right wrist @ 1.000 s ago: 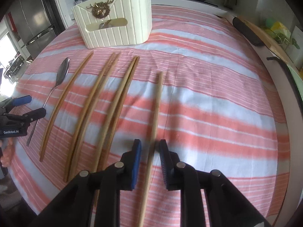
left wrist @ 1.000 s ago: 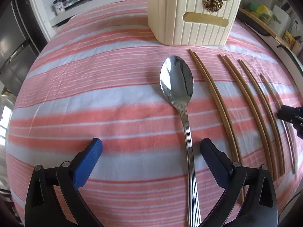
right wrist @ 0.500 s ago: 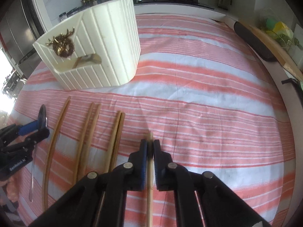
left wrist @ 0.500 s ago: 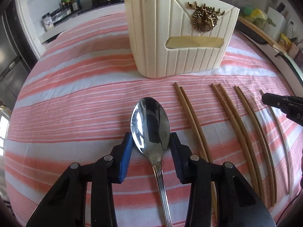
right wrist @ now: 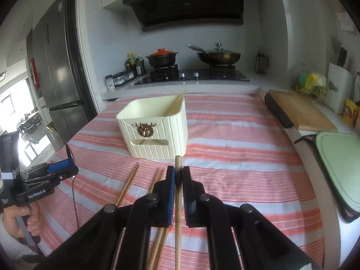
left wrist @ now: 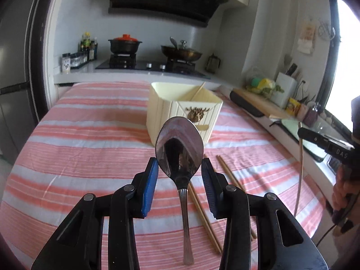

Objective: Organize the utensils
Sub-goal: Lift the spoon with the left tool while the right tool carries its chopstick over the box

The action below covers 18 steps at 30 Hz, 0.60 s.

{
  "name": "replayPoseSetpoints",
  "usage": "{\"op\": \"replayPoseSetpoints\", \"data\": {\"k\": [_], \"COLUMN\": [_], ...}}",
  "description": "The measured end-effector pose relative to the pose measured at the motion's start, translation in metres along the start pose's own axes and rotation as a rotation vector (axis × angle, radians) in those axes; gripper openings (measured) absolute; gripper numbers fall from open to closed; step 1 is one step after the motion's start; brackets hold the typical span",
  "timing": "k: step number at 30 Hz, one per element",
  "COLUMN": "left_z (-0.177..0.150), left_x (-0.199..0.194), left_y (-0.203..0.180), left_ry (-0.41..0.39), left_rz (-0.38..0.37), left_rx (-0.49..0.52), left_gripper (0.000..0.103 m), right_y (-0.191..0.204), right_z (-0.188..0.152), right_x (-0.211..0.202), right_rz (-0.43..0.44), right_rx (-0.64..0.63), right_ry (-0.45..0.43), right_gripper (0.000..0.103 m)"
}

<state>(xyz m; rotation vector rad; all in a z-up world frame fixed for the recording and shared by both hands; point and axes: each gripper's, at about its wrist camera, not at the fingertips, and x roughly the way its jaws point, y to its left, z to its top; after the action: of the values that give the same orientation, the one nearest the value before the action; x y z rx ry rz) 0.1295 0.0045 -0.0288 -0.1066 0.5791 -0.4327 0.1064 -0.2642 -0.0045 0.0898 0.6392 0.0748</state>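
My left gripper [left wrist: 178,171] is shut on a steel spoon [left wrist: 180,148] at the bowl and holds it lifted above the striped cloth, handle hanging down. My right gripper [right wrist: 178,175] is shut on one wooden chopstick [right wrist: 178,202], also lifted. The cream utensil holder [left wrist: 180,110] with a gold deer emblem stands ahead on the table; it shows in the right wrist view [right wrist: 157,130] too, with one chopstick [right wrist: 176,104] leaning inside. Several chopsticks [right wrist: 128,186] still lie on the cloth in front of it.
The table's right edge borders a counter with a wooden cutting board [right wrist: 299,112] and a green tray [right wrist: 339,157]. A stove with pots [right wrist: 195,67] is behind the table. A fridge [right wrist: 58,67] stands at the left.
Both grippers have risen from the cloth and tilted up toward level, the left carrying the spoon and the right carrying the chopstick. The holder now sits farther ahead in both views.
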Motion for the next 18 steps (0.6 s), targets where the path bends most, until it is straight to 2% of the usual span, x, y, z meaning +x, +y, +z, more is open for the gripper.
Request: {"op": "replayPoseSetpoints", "data": {"k": [4,6,8,18], "left_z": [0.003,0.004,0.006,-0.004], "left_x": [-0.019,-0.024,-0.021,0.004], "left_y": [0.002,0.002,0.004,0.022], "left_ry": [-0.071,-0.095,-0.089,0.003], "left_rz": [-0.003,0.001,-0.014,-0.005], "left_rx": [-0.013,-0.014,-0.025,-0.046], "left_gripper": [0.039,0.001,0.005,0.001], "right_y": [0.008,0.012,0.014,0.011], "right_z": [-0.005,-0.007,-0.006,0.002], "right_x": [-0.022,-0.029,-0.034,-0.041], "right_rz": [-0.024,-0.032,-0.04,-0.042], "right_rx": [-0.018,-0.023,-0.032,-0.024], "right_ry": [-0.057,-0.082,-0.103,-0.128], "right_gripper": [0.006,0.006,0.006,0.007]}}
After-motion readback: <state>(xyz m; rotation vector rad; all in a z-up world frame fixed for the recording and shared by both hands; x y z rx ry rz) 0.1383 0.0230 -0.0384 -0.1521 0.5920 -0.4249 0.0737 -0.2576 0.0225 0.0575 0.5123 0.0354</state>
